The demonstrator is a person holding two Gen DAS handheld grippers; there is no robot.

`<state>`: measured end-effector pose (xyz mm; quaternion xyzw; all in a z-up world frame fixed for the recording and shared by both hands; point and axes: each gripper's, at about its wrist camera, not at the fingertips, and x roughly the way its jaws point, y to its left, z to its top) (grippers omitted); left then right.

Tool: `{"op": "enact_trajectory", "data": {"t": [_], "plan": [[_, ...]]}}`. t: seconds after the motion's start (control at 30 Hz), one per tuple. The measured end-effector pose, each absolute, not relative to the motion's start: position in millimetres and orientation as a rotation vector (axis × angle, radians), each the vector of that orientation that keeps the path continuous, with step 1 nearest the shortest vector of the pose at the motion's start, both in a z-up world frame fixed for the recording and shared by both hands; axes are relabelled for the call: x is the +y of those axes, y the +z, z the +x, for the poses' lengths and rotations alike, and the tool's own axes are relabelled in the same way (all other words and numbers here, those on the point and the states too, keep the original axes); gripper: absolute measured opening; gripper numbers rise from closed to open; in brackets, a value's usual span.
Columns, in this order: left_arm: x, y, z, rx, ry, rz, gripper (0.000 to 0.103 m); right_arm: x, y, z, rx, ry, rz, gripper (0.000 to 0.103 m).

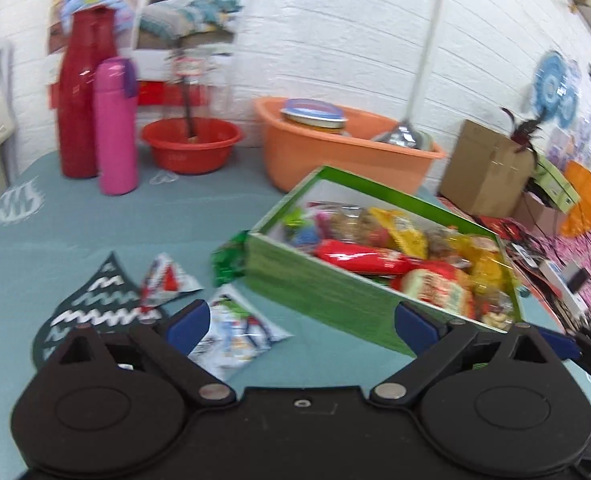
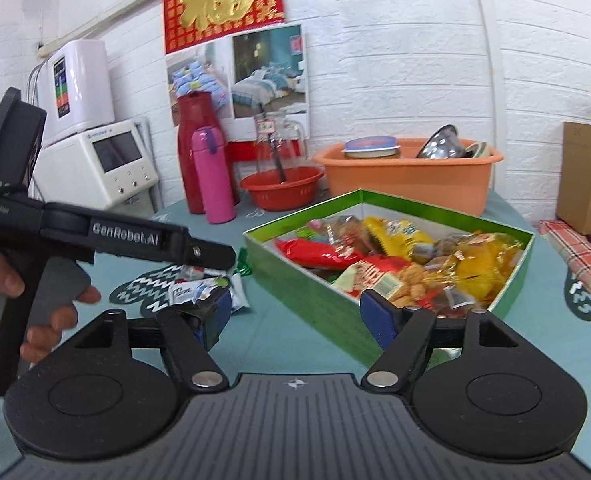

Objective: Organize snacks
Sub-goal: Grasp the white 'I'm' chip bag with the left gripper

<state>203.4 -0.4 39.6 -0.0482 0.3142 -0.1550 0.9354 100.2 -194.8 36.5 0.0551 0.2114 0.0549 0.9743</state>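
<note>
A green box (image 1: 327,288) (image 2: 319,292) full of snack packets stands on the teal table. Loose snacks lie left of it: a red-white packet (image 1: 167,280), a white-blue packet (image 1: 235,332) (image 2: 191,292) and a green foil packet (image 1: 229,256) (image 2: 244,264) against the box's corner. My left gripper (image 1: 301,324) is open and empty, hovering over the white-blue packet and the box's near wall. My right gripper (image 2: 297,312) is open and empty in front of the box. The left gripper's body (image 2: 135,240) shows at the left of the right wrist view.
At the back stand a red bottle (image 1: 81,100), a pink flask (image 1: 117,128), a red bowl (image 1: 191,144) and an orange tub (image 1: 335,148) with dishes. A cardboard box (image 1: 483,168) and clutter sit at the right. White appliances (image 2: 99,164) stand at the left.
</note>
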Motion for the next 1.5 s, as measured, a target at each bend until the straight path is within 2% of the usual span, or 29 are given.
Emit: {"op": "enact_trajectory", "data": {"t": [0.2, 0.53, 0.57, 0.6, 0.73, 0.83, 0.9, 0.93, 0.97, 1.0, 1.03, 1.17, 1.43, 1.47, 1.5], "plan": [[43, 19, 226, 0.707, -0.241, -0.198, 0.103, -181, 25, 111, 0.472, 0.154, 0.109, 0.103], [46, -10, 256, 0.757, -0.27, -0.22, 0.103, -175, 5, 125, 0.54, 0.18, 0.121, 0.103], [44, -14, 257, 0.766, -0.278, -0.205, 0.1, -175, 3, 126, 0.546, 0.181, 0.124, 0.103], [42, -17, 258, 0.782, -0.302, -0.199, 0.078, -175, 2, 127, 0.551, 0.182, 0.125, 0.103], [41, -22, 247, 0.836, -0.39, -0.293, 0.074, -174, -4, 129, 0.567, 0.198, 0.127, 0.103], [26, -23, 222, 0.851, -0.496, -0.241, 0.07, -171, -8, 131, 0.584, 0.217, 0.127, 0.103], [18, -23, 206, 0.872, -0.566, -0.218, 0.072, -170, -11, 130, 0.592, 0.23, 0.121, 0.103], [19, -22, 200, 0.87, -0.548, -0.216, 0.085, -169, -12, 130, 0.598, 0.235, 0.116, 0.103], [21, -22, 196, 0.867, -0.533, -0.217, 0.091, -168, -14, 130, 0.611, 0.242, 0.108, 0.103], [26, -22, 192, 0.858, -0.529, -0.235, 0.101, -168, -15, 128, 0.612, 0.247, 0.103, 0.103], [32, -23, 192, 0.859, -0.52, -0.272, 0.103, -168, -15, 127, 0.61, 0.25, 0.097, 0.103], [46, -25, 197, 0.882, -0.494, -0.39, 0.101, -167, -15, 129, 0.615, 0.258, 0.073, 0.103], [29, -19, 200, 0.856, -0.508, -0.395, 0.101, -164, -16, 140, 0.594, 0.301, -0.049, 0.103], [27, -20, 201, 0.851, -0.505, -0.388, 0.1, -164, -17, 143, 0.593, 0.31, -0.056, 0.103], [25, -20, 202, 0.849, -0.503, -0.385, 0.094, -165, -17, 146, 0.595, 0.319, -0.054, 0.103]]}}
